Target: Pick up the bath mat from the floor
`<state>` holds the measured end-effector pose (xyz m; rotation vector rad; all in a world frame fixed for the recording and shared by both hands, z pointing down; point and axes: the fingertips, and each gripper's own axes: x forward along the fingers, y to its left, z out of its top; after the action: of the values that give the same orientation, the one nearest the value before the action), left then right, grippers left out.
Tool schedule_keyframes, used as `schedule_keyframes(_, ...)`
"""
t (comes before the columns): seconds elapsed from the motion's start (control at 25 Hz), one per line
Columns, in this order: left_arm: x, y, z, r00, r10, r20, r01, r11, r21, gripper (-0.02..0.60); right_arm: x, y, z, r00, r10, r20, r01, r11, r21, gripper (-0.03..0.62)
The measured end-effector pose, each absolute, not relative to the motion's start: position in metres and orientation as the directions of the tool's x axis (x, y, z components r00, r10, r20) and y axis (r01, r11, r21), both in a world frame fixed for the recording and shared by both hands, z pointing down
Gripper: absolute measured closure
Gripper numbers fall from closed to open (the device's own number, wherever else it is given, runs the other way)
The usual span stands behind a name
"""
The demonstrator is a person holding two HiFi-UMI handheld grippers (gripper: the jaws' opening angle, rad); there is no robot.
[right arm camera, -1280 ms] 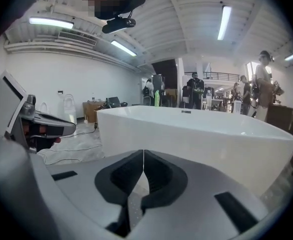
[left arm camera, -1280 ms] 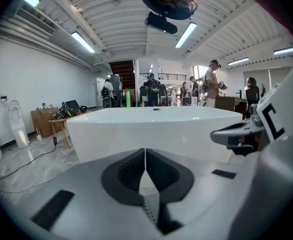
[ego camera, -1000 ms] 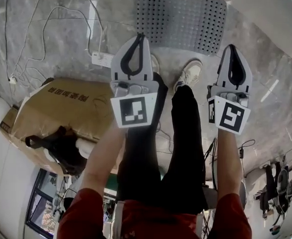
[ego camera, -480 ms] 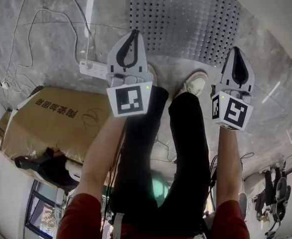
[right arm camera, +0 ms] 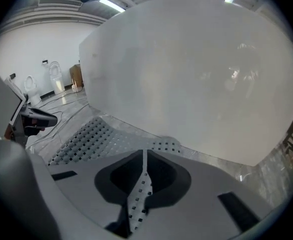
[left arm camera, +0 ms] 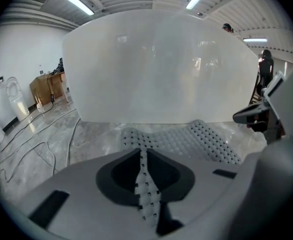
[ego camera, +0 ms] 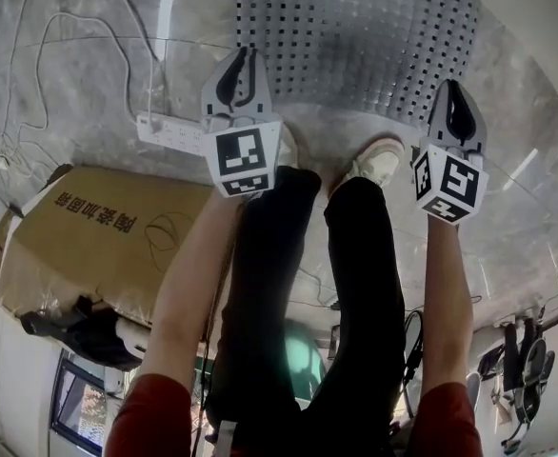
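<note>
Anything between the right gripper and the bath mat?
No. In the right gripper view, the bath mat lies directly beyond the shut right gripper, nothing in between.

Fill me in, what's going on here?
A standing person holds a claw in each hand. The left claw and right claw are both shut and empty, angled down towards a grey perforated bath mat lying flat on the marble floor. Neither claw appears to touch the mat, so the pickup has not yet begun.

Grey perforated bath mat (ego camera: 355, 31) flat on floor.
</note>
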<state>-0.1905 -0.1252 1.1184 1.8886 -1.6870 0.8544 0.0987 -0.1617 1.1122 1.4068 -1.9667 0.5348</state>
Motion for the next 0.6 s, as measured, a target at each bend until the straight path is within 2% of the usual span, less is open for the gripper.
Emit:
schedule_keyframes(0.24, -0.202, -0.115, 1.169, 0.02, -0.605, 0.796, -0.99, -0.123, -0.069, 0.563, 0.127, -0.164, 1.163, -0.146, -0.604, 0.783, -0.961, 0.275, 0.033, 0.568)
schedule_keyframes(0.32, -0.205, -0.114, 1.183, 0.015, -0.579, 0.815, -0.991, -0.115, -0.064, 0.548, 0.134, -0.163, 1.178, -0.134, -0.575, 0.807, -0.963, 0.267, 0.03, 0.498)
schedule_keyframes(0.4, -0.207, -0.112, 1.195, 0.019, -0.55, 0.835, -0.993, -0.111, -0.05, 0.453, 0.139, -0.161, 1.193, -0.125, -0.544, 0.83, -0.965, 0.26, 0.025, 0.453)
schedule_keyframes(0.6, -0.211, -0.105, 1.229, 0.031, -0.447, 0.894, -0.996, -0.088, -0.009, 0.323, 0.145, -0.154, 1.229, -0.135, -0.441, 0.887, -0.972, 0.234, -0.032, 0.325)
